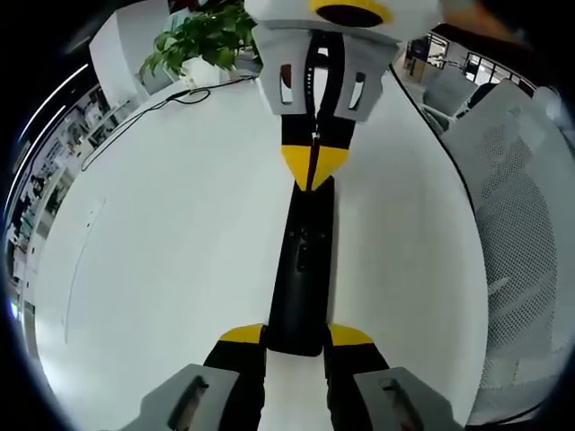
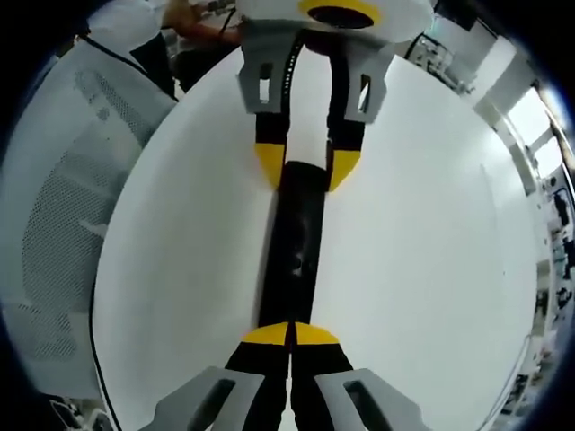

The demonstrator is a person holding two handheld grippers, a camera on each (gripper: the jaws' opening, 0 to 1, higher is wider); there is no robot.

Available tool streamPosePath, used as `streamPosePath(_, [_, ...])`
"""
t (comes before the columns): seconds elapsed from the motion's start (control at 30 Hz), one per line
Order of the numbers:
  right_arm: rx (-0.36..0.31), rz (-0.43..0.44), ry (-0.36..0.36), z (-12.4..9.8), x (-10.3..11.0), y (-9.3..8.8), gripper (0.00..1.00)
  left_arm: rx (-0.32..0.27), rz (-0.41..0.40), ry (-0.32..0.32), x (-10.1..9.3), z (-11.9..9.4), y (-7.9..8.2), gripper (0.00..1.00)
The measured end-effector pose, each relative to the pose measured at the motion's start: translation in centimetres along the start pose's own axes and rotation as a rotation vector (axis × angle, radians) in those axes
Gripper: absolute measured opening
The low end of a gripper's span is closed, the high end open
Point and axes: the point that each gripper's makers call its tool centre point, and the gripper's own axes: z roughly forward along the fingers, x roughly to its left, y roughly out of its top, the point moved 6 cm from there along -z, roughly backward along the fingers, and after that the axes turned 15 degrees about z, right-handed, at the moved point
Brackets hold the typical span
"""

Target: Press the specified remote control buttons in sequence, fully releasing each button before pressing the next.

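A long black remote control [image 1: 305,260] lies lengthwise on the white table [image 1: 162,251]. My left gripper [image 1: 296,337] holds its near end, one yellow-tipped jaw on each side. From the far side my right gripper [image 1: 314,169] comes in shut, its joined tips resting on the remote's far end. In the right gripper view the same remote [image 2: 296,242] runs away from my right gripper [image 2: 289,334], whose tips are together on the end closest to it. My left gripper [image 2: 307,166] clamps the opposite end there. Small buttons show faintly mid-remote.
A potted green plant [image 1: 202,40] and a black cable [image 1: 171,99] sit at the table's far edge. A white mesh chair [image 1: 521,197] stands beside the table, also seen as the chair [image 2: 63,180]. A person's arm [image 2: 180,18] is near the table's end.
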Motion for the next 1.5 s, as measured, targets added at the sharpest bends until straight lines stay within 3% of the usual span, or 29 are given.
streamPosePath(0.47, [-0.087, 0.06, 0.011, -0.1, -0.4, -0.5, 0.0, 0.004, 0.004, 0.001, 0.1, 0.0, -0.1, 0.24])
streamPosePath(1.5, [-0.106, 0.043, -0.017, -2.4, -0.2, 0.4, 0.0, 0.018, 0.022, 0.001, 0.0, 0.0, 0.0, 0.24])
